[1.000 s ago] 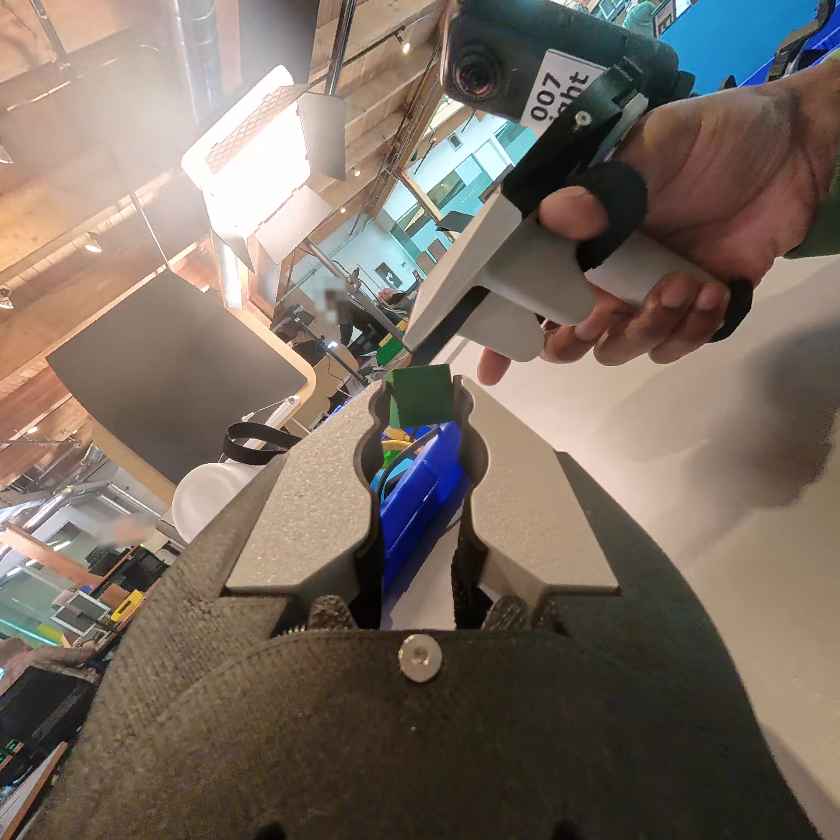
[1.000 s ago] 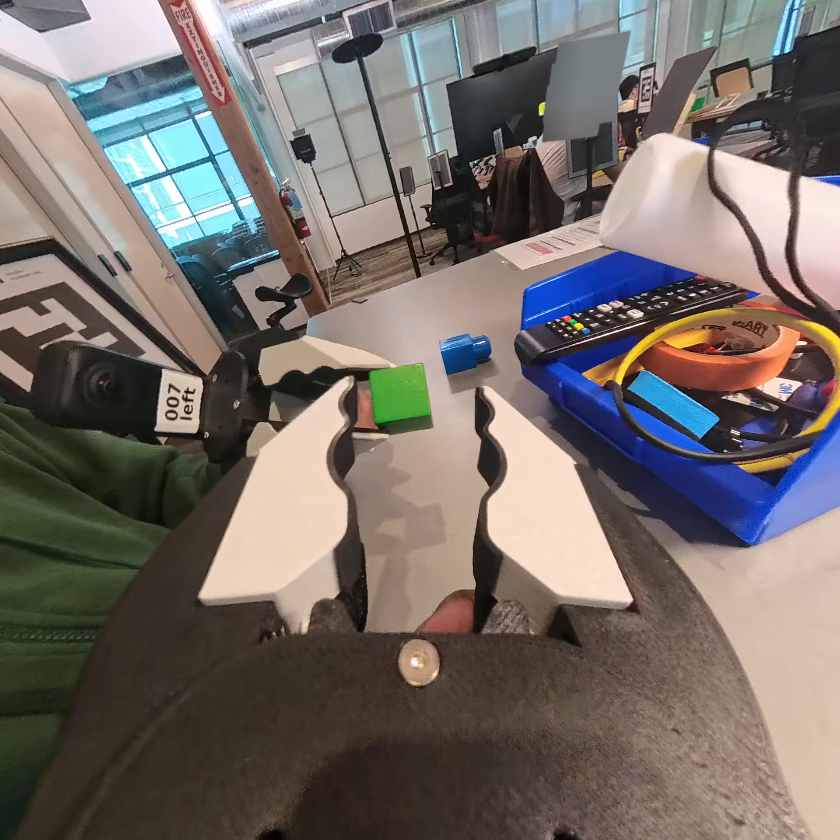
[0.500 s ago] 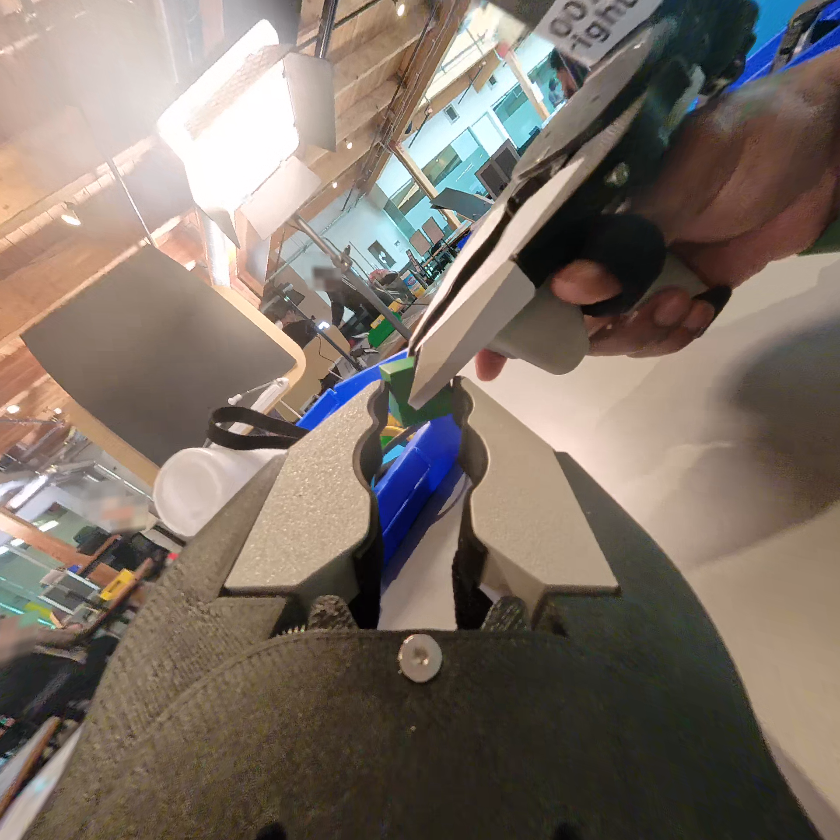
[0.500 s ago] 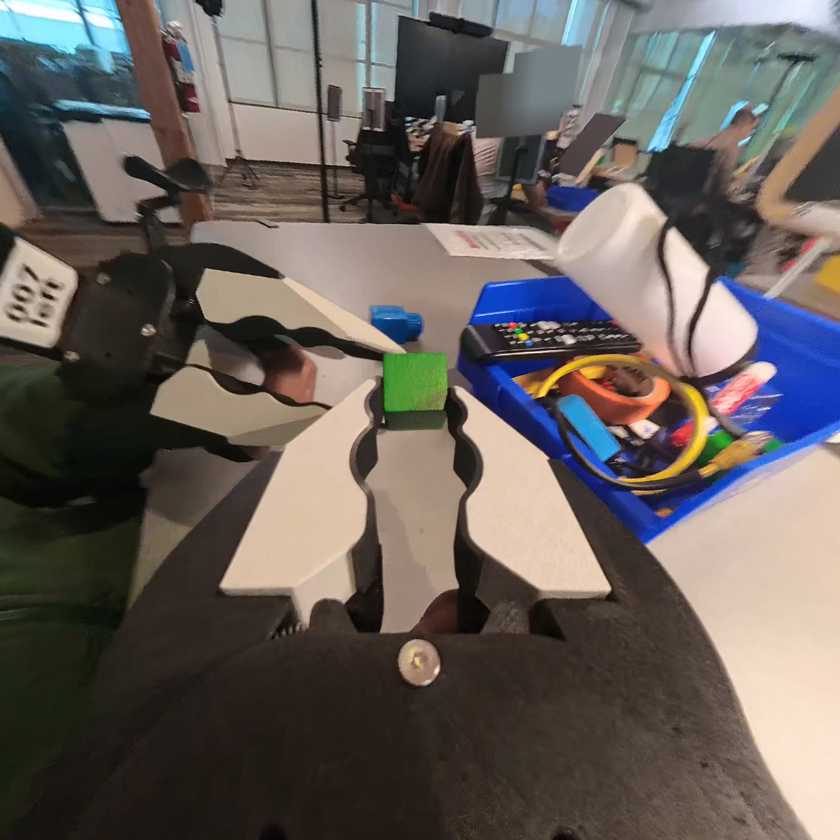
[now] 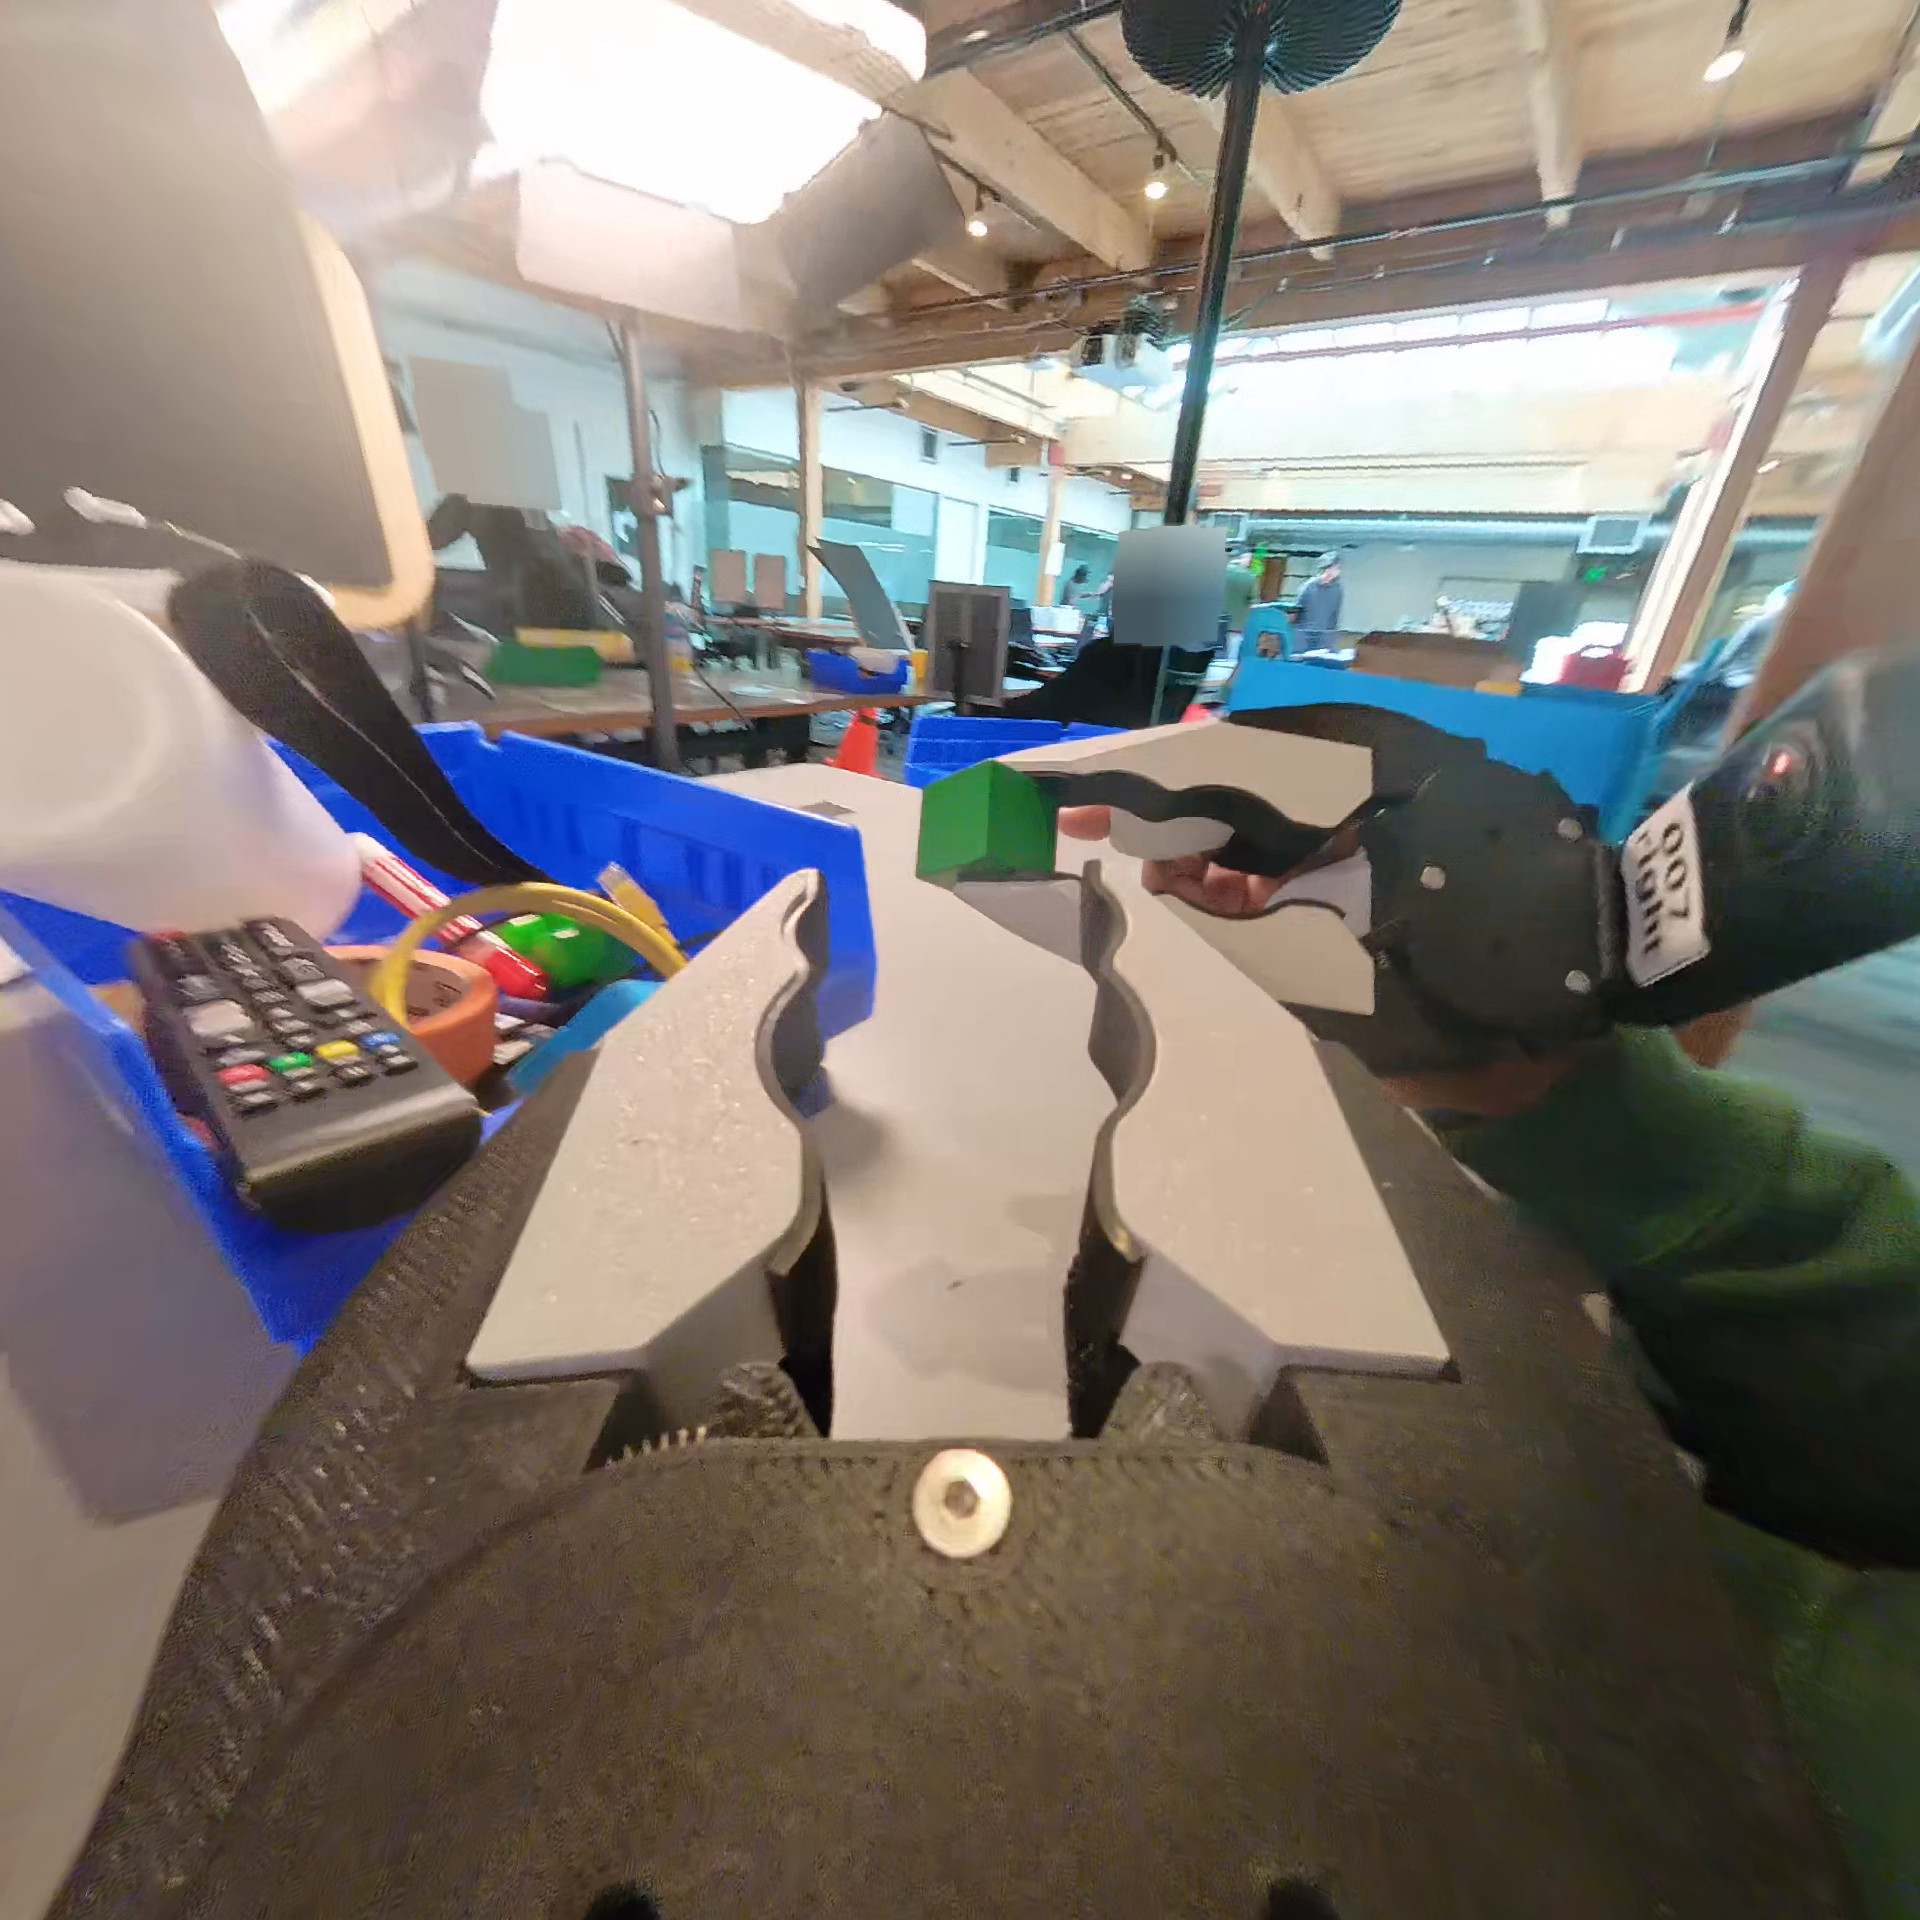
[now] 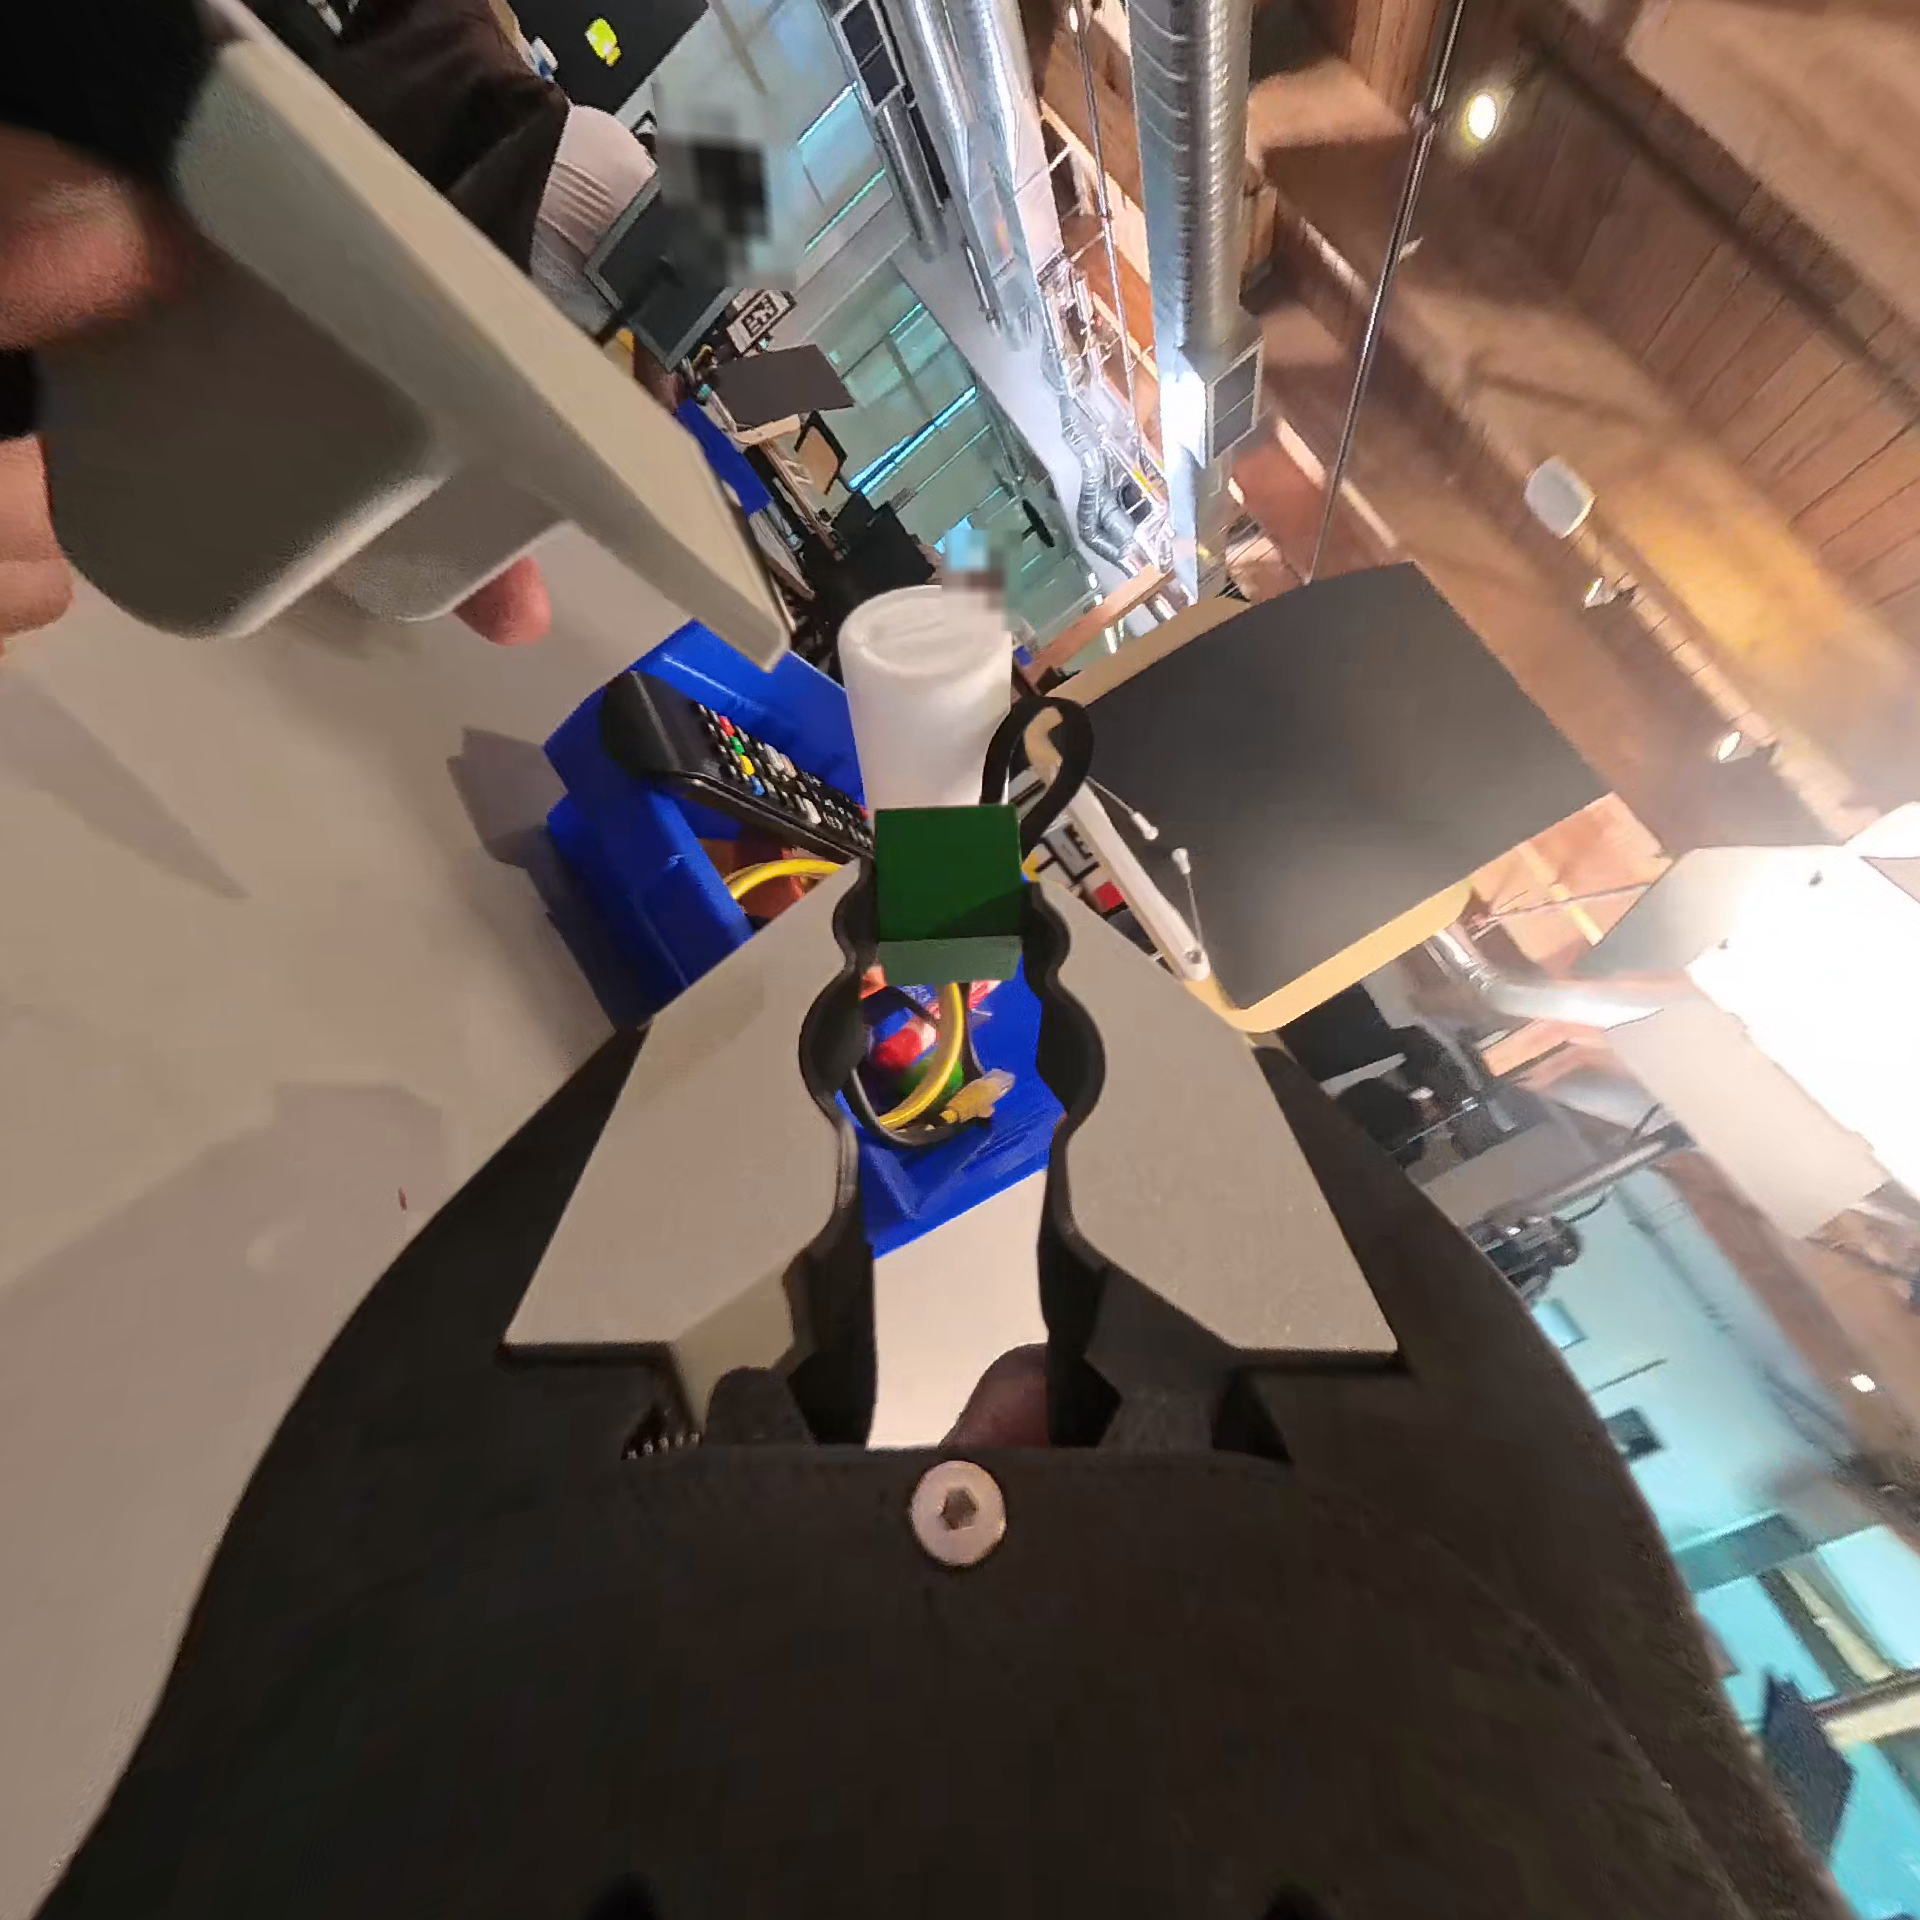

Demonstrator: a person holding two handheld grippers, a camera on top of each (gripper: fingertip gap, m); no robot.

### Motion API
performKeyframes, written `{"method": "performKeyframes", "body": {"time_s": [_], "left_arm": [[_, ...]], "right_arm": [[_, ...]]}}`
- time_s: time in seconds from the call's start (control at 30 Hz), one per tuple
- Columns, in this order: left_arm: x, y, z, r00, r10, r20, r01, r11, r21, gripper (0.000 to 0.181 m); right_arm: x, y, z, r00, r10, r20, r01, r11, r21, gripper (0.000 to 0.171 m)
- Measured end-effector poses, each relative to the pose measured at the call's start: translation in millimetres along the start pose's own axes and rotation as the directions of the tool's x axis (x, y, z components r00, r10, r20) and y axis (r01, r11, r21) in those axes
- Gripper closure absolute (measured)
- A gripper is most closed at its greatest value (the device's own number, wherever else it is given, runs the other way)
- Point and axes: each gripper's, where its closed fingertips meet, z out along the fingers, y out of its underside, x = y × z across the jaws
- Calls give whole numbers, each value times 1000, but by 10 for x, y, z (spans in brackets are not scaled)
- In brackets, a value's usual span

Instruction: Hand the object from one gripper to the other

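The green cube (image 5: pixel 985 833) is clamped at the fingertips of my right gripper (image 5: pixel 1039 821), which reaches in from the right, held by a hand with a green sleeve. In the right wrist view my right gripper (image 6: pixel 945 896) is shut on the cube (image 6: pixel 943 878), which is held in the air over the blue bin. My left gripper (image 5: pixel 945 904) is open and empty, and its tips sit just below and in front of the cube without touching it. One blurred finger (image 6: pixel 540 416) of the left gripper shows at the upper left of the right wrist view.
A blue bin (image 5: pixel 665 831) stands on the grey table (image 5: pixel 935 1143) at the left. It holds a black remote (image 5: pixel 291 1060), a yellow cable, orange tape and a white bottle (image 5: pixel 135 779) with a black strap. The bin (image 6: pixel 623 914) lies behind the cube in the right wrist view. Spacing between my two grippers at the tips: around 5 cm.
One second ago my left gripper held the cube and my right gripper was open. The right gripper closed on the cube, the left gripper opened, and the two drew apart.
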Motion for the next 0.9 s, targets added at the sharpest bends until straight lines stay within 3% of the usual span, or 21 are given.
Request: {"method": "performKeyframes", "body": {"time_s": [0.1, 0.27, 0.7, 0.9], "left_arm": [[29, 14, 23, 994, -93, -53, 93, 996, -6, 128], [8, -21, -11, 990, -126, -60, 127, 992, 22, 128], [221, 16, 23, 990, -44, -131, 45, 999, 3, 131], [328, 66, 18, 979, -54, -195, 51, 999, -20, 146]], "right_arm": [[-30, -16, -1, 997, -76, -13, 76, 997, 6, 142], [-13, -74, -24, 990, -125, -59, 127, 991, 31, 142], [-189, -368, -118, 975, -216, -44, 220, 960, 174, 142], [-264, -549, -212, 966, -253, -59, 259, 926, 274, 142]]}}
